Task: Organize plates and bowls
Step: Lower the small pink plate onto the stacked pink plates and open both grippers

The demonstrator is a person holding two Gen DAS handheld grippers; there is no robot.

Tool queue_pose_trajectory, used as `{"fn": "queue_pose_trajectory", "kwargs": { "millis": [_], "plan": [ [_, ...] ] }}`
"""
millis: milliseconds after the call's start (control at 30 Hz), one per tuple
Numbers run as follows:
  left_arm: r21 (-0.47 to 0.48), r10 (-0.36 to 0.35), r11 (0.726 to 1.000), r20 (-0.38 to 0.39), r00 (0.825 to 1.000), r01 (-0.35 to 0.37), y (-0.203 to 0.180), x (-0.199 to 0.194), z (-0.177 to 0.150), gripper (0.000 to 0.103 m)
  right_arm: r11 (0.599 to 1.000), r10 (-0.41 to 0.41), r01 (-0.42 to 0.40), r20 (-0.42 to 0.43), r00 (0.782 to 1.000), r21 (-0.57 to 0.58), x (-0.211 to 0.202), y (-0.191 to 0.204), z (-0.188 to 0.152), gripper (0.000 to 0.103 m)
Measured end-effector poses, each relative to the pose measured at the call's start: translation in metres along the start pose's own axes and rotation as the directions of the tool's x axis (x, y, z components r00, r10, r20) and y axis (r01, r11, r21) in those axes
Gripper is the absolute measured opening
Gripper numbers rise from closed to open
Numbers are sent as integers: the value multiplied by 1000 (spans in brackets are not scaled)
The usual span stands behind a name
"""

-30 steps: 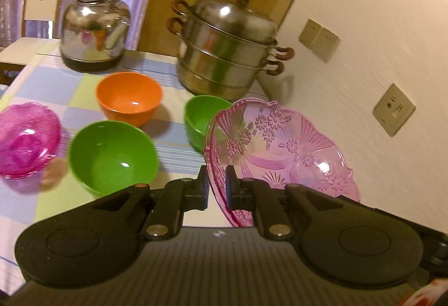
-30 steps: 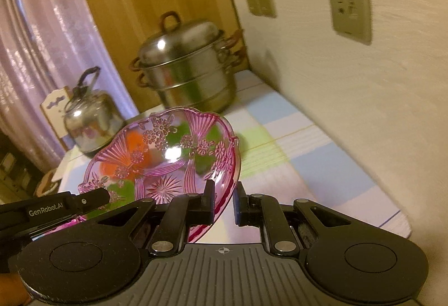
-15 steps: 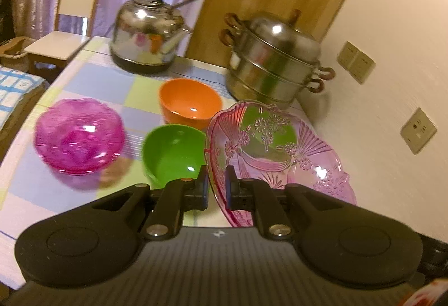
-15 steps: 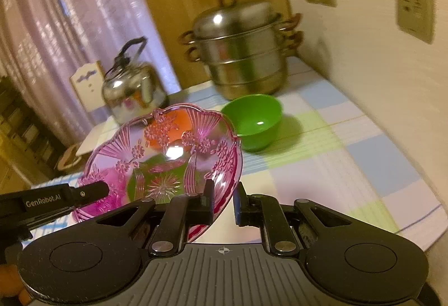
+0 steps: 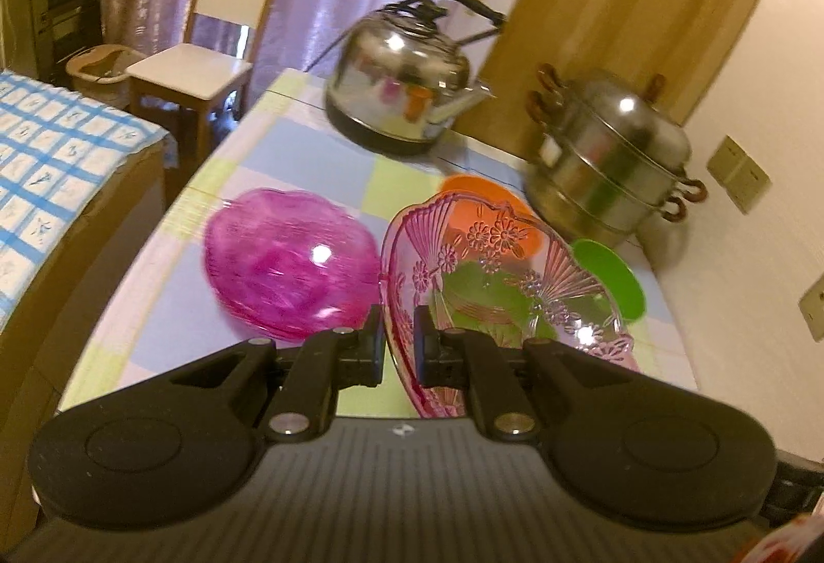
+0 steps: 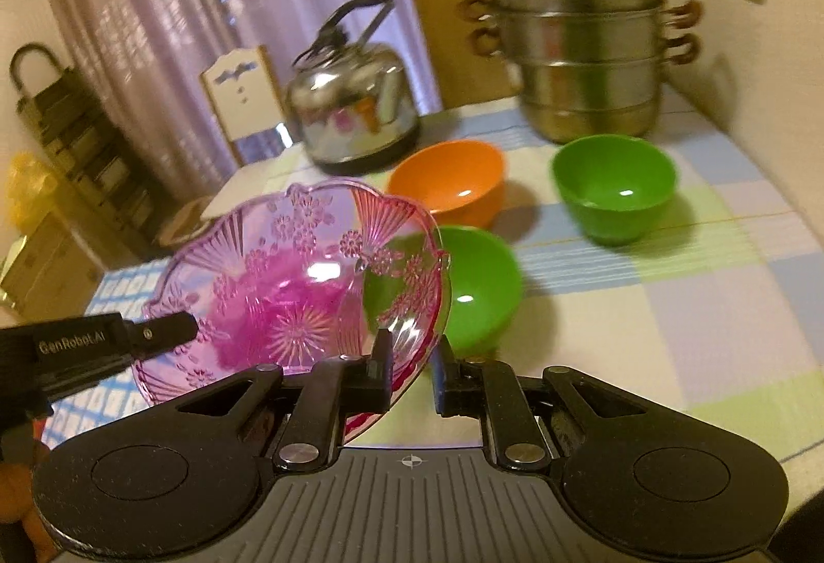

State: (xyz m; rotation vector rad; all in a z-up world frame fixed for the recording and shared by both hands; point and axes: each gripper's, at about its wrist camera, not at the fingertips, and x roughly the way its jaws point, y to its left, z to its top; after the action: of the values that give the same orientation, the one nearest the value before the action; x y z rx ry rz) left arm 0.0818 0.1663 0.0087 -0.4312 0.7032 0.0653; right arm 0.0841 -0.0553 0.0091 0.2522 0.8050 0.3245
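My left gripper [image 5: 396,346] is shut on the rim of a clear pink floral glass plate [image 5: 510,269], held tilted above the table. The same plate [image 6: 293,295] shows in the right wrist view, with the left gripper's finger at its left rim. My right gripper [image 6: 412,370] has its jaws a little apart around the plate's right rim, no longer pinching it. A magenta glass bowl [image 5: 288,264] sits on the table left of the plate. An orange bowl [image 6: 448,184] and two green bowls [image 6: 615,187] [image 6: 479,285] stand beyond.
A steel kettle [image 5: 401,94] and a stacked steel steamer pot [image 5: 607,161] stand at the back of the checkered table [image 6: 695,305]. A wall with sockets [image 5: 736,174] runs along the right. A white chair [image 5: 206,48] and a bed [image 5: 51,140] are to the left.
Both grippers swung left with the plate, toward the magenta bowl. The right gripper's jaws have opened slightly off the plate's rim.
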Motion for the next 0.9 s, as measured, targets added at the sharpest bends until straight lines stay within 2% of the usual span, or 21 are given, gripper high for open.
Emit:
{"fn": "queue_pose_trajectory", "kwargs": {
  "millis": [433,900],
  "plan": [
    [-47,82,995,-16,996,-83,71,30,24,9,997,49,-54,-83,995,-59,78,57,2,16],
    [-32,128,991,-39,991,-129,106,80,43,9,993,51,-65,-133,990,-103,147,80,14,16]
  ]
}}
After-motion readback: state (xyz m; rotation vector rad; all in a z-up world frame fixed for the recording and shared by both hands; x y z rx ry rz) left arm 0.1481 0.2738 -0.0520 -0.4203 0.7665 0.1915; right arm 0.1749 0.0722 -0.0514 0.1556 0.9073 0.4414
